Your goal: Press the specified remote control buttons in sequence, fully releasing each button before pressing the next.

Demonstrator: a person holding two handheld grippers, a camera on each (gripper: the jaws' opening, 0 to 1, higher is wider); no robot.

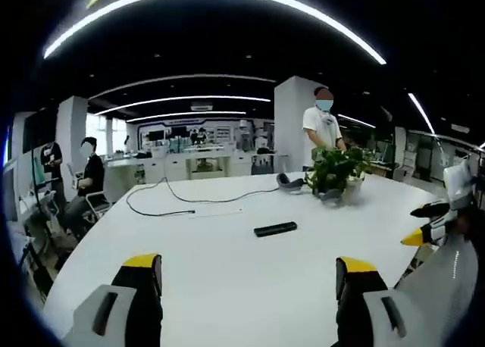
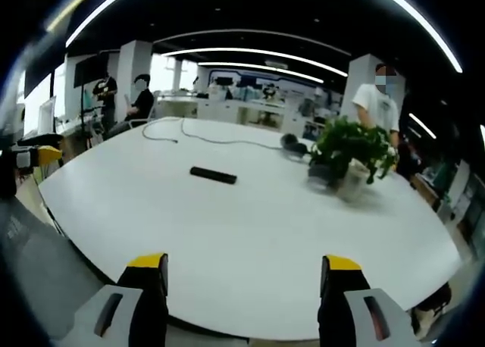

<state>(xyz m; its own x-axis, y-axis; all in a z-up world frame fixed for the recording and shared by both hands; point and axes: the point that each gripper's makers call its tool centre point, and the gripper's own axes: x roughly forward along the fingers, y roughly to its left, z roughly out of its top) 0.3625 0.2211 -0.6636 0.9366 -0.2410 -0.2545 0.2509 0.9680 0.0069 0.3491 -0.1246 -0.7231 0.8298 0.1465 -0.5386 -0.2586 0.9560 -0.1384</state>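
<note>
Lying mid-frame on white table (image 1: 227, 286), black remote (image 1: 275, 229) untouched. Left gripper (image 1: 248, 275) jaws spread; right gripper (image 2: 241, 275) spread, remote (image 2: 213, 175) upper-left of center.

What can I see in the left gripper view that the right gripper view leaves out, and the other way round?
Left gripper view: the other hand-held gripper enters from the right edge, its yellow tips over the table's side, and a seated person faces the table from the left.

Right gripper view: the table's near edge and the floor below it, plus a yellow-tipped object at the left edge.

Both share the white table, the black remote control lying untouched, the potted plant, the black cable, a standing person in white, and open jaws.
</note>
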